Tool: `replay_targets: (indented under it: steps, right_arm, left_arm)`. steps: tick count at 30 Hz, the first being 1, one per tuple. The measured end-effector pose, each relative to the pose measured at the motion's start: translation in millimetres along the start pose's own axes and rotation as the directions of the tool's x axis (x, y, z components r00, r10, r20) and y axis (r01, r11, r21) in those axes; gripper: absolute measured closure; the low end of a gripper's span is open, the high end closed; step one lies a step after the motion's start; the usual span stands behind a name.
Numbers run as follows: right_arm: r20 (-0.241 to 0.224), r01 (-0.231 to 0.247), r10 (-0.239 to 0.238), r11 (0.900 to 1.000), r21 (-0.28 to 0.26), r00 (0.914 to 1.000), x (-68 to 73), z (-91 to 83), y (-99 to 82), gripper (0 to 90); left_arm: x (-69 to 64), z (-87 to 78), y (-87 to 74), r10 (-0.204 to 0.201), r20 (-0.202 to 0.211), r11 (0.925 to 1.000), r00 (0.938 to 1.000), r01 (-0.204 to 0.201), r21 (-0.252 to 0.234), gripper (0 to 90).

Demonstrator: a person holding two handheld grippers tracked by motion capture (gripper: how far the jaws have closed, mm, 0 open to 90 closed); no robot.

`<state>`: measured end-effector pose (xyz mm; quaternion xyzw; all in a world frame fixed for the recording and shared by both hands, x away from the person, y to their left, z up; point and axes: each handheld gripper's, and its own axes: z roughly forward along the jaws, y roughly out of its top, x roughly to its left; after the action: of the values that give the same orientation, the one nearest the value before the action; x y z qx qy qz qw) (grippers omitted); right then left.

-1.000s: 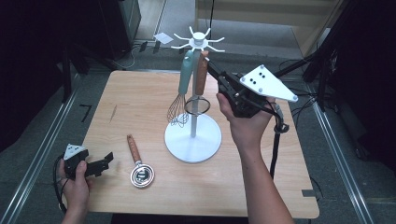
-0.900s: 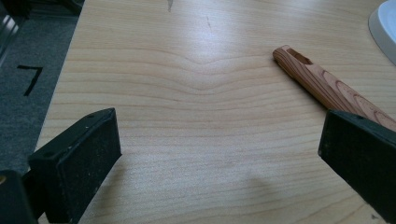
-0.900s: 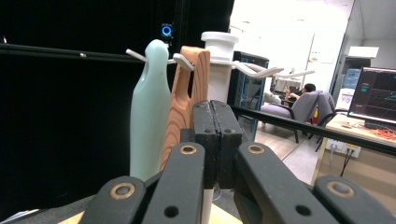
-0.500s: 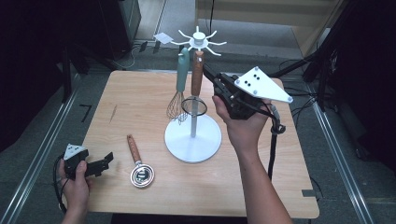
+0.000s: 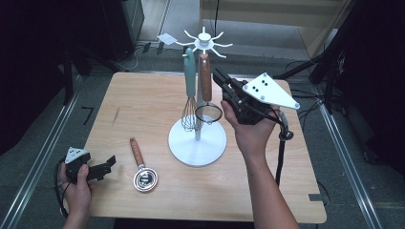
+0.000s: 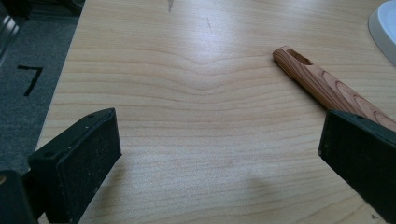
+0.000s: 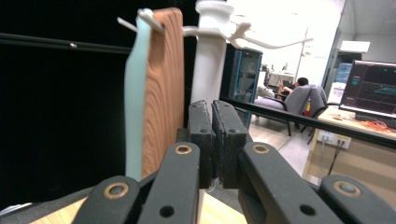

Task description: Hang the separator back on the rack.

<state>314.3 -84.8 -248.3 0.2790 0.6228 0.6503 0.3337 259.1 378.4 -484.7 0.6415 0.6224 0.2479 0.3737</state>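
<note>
R gripper [image 5: 223, 81] sits just beside the wood-handled strainer [image 5: 206, 86] hanging on the rack [image 5: 197, 143] near the table [image 5: 267, 191] centre, toward the far edge; jaws pressed together w/ nothing between them, pads meeting in front of the rack post in the right gripper view. Prob. closed on purpose, to nudge or steady the strainer handle rather than grab it. Whisk [image 5: 190, 95] hangs next to it on the same hook ring, so both dangle free off the table. L gripper [image 5: 106, 164] rests at the near-left corner, jaws wide apart, empty, parked out of the way; spare wood-handled tool [image 5: 141, 167] lies flat just beside it, likely next up for hanging. Vs. a second ago: R gripper has shifted only slightly, tipped closer toward the handles; L gripper, tool, rack, whisk unchanged.
</note>
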Motion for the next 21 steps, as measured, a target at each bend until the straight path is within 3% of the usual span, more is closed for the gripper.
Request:
replay_targets:
  steps: [11, 14, 20, 21]
  right_arm:
    - [0.053, -0.015, 0.013, 0.9993, 0.035, 0.9985, -13.1, -11.1, -19.8, 81.3]
    - [0.068, -0.022, 0.019, 0.9985, 0.050, 0.9975, -15.0, -14.0, -27.5, 78.1]
    - [0.091, -0.058, 0.051, 0.9958, 0.071, 0.9945, -18.9, -19.3, -47.9, 70.1]
    - [0.093, -0.065, 0.057, 0.9949, 0.077, 0.9940, -19.4, -20.5, -51.4, 68.8]
  left_arm:
    - [-0.4, -0.5, -0.1, 0.003, -0.003, 1.0000, 1.0000, -0.003, -0.002, 0.0]
    - [-1.8, -1.4, -0.3, 0.025, -0.015, 0.9997, 0.9996, -0.025, -0.005, 0.0]
    - [0.2, -3.3, -0.3, 0.020, 0.029, 0.9998, 0.9994, -0.020, -0.007, 0.0]
    - [-0.6, -3.7, -0.4, 0.026, 0.021, 0.9996, 0.9994, -0.026, -0.008, 1.0]
